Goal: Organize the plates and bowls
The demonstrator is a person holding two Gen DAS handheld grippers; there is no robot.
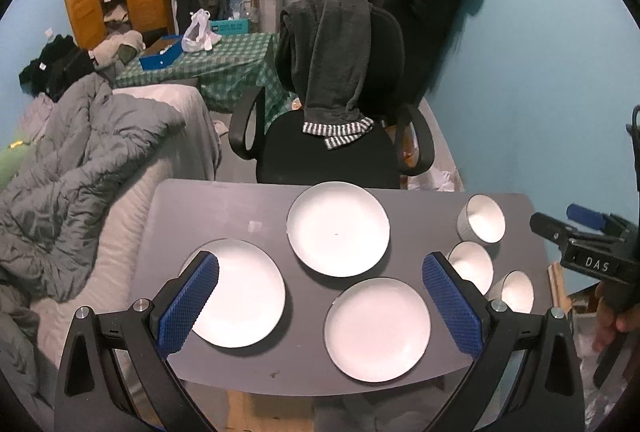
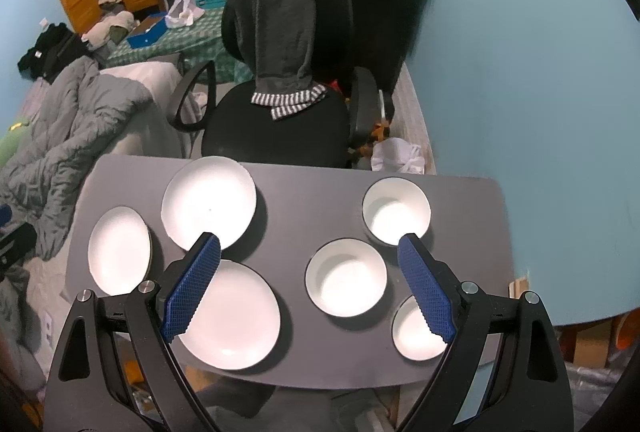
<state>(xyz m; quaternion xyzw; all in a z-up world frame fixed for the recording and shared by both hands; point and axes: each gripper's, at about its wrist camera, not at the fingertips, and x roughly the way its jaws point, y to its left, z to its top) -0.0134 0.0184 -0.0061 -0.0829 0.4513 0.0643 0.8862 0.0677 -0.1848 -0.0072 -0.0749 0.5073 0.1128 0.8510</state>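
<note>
Nothing is gripped yet: my left gripper (image 1: 320,296) and right gripper (image 2: 310,280) hover, fingers apart, above the bench (image 2: 304,188). Three plates (image 1: 338,228) sit frame-left, three bowls (image 2: 346,282) right; stacking comes next, I judge.

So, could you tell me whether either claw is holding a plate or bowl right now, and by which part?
Nothing is held. The left claw and right claw are both open above the table, with the plates and bowls lying untouched.
</note>
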